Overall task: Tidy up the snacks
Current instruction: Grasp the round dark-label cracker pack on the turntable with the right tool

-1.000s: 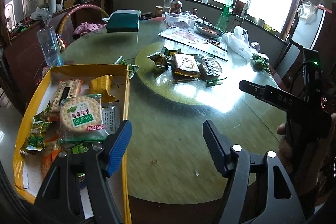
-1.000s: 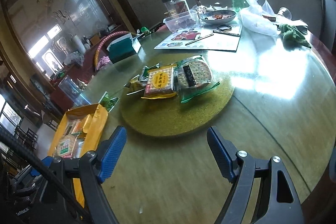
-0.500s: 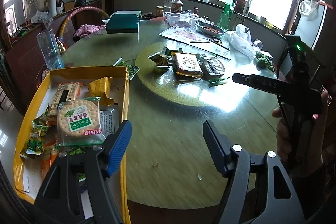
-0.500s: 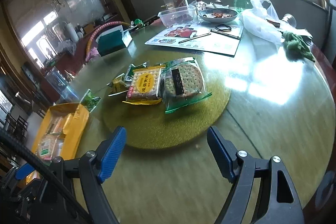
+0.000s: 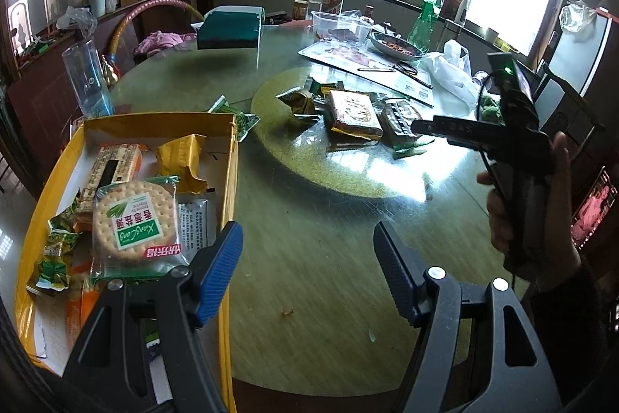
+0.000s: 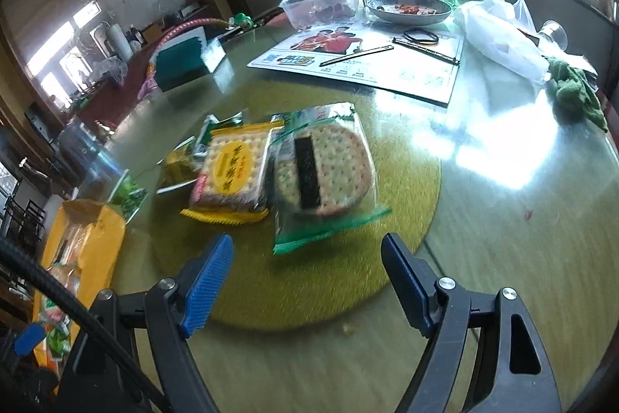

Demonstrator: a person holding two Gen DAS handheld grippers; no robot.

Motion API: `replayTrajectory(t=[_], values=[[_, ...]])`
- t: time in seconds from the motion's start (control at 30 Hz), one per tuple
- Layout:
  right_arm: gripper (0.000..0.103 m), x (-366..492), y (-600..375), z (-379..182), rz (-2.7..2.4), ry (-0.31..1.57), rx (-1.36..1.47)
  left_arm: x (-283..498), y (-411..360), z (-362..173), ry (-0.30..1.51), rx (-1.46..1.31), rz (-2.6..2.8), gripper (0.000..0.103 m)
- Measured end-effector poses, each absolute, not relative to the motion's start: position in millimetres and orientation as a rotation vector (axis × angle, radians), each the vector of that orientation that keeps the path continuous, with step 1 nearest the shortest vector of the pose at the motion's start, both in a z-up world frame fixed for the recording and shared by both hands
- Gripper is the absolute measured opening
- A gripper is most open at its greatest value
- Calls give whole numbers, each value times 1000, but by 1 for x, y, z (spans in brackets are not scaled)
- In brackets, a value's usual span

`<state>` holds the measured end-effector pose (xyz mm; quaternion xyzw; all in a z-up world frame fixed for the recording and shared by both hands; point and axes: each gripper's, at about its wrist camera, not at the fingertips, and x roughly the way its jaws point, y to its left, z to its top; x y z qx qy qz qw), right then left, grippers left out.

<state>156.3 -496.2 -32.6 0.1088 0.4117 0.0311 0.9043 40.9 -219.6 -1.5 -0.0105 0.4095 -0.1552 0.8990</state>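
Right gripper (image 6: 307,281) moved closer to round cracker pack (image 6: 323,175) on turntable (image 6: 406,219), jaws released and empty, left gripper (image 5: 307,271) also released beside yellow box (image 5: 228,180) at tabletop's left edge.

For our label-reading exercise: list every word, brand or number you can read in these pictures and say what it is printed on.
"XiangCong": green label of the round cracker pack in the yellow box, seen upside down.
"DAS": finger of the right hand-held gripper; further letters unclear.
Chinese characters on that cracker label, the square cracker pack and the poster: too small or blurred to read.
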Motion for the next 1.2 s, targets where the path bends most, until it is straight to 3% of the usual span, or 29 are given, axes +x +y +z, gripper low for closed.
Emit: replayTrajectory(t=[0.43, 0.6, 1.2], values=[[79, 213, -487, -60, 10, 923, 123, 55, -227, 0, 871, -31, -337, 71], [72, 197, -491, -60, -31, 933, 119, 60, -238, 1, 891, -16, -354, 71], [69, 16, -498, -67, -56, 873, 319, 125, -302, -15, 982, -15, -465, 71]])
